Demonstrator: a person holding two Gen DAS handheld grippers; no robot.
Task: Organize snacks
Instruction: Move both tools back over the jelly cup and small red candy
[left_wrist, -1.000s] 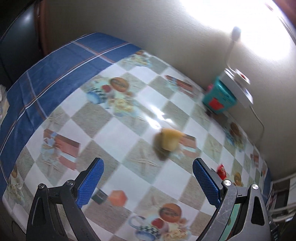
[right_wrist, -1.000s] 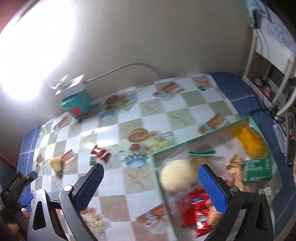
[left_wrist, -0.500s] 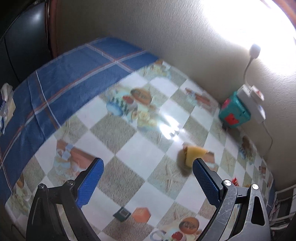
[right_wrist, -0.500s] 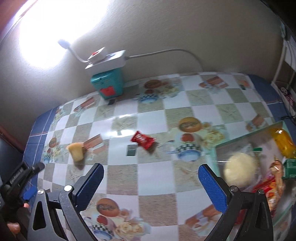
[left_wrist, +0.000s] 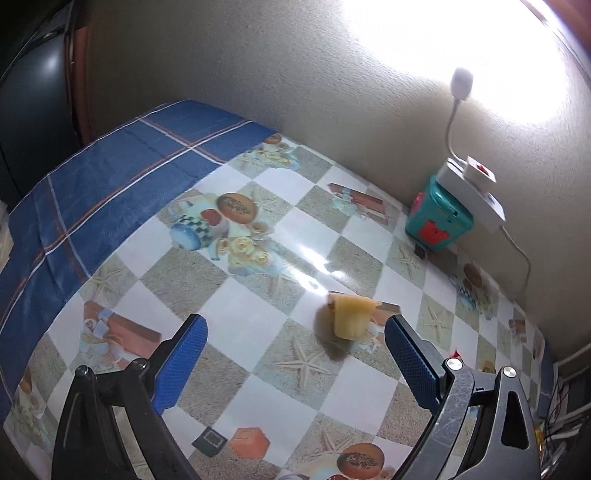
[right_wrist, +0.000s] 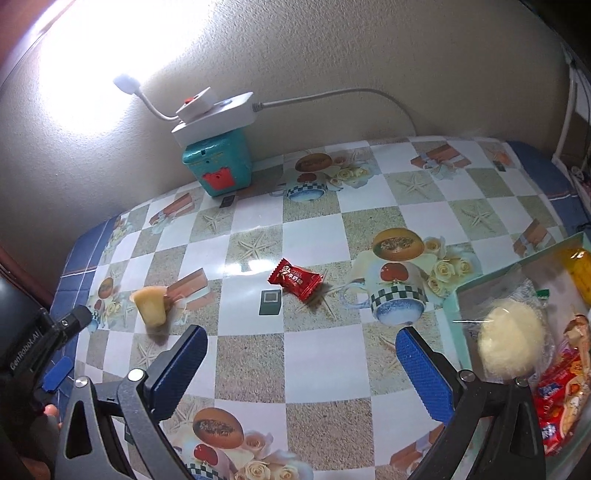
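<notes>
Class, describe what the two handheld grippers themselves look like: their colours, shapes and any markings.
Both the left gripper and right gripper have black frames with triangular cut-outs, silver screws, and two fingers faced with textured blue pads. Seen from the right wrist view, the left one's black body carries white lettering.

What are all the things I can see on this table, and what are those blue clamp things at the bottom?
Jelly cup: one, yellow, lying on its side on the table's left part.
Wrapped candy: one, red, mid-table.
Snack box: one, pale green rim, right edge of the table, holding snacks.
Round pastry: one, cream, wrapped clear, in the box.
Red packets: count unclear, in the box's near corner.
Orange packet: one, in the box's far corner.
Teal box: one, against the wall.
Power strip: one, white, on top of the teal box.
Tablecloth: one, checked, blue border.
Left gripper: blue pads, open, near the jelly cup.
Right gripper: blue pads, open, empty.
</notes>
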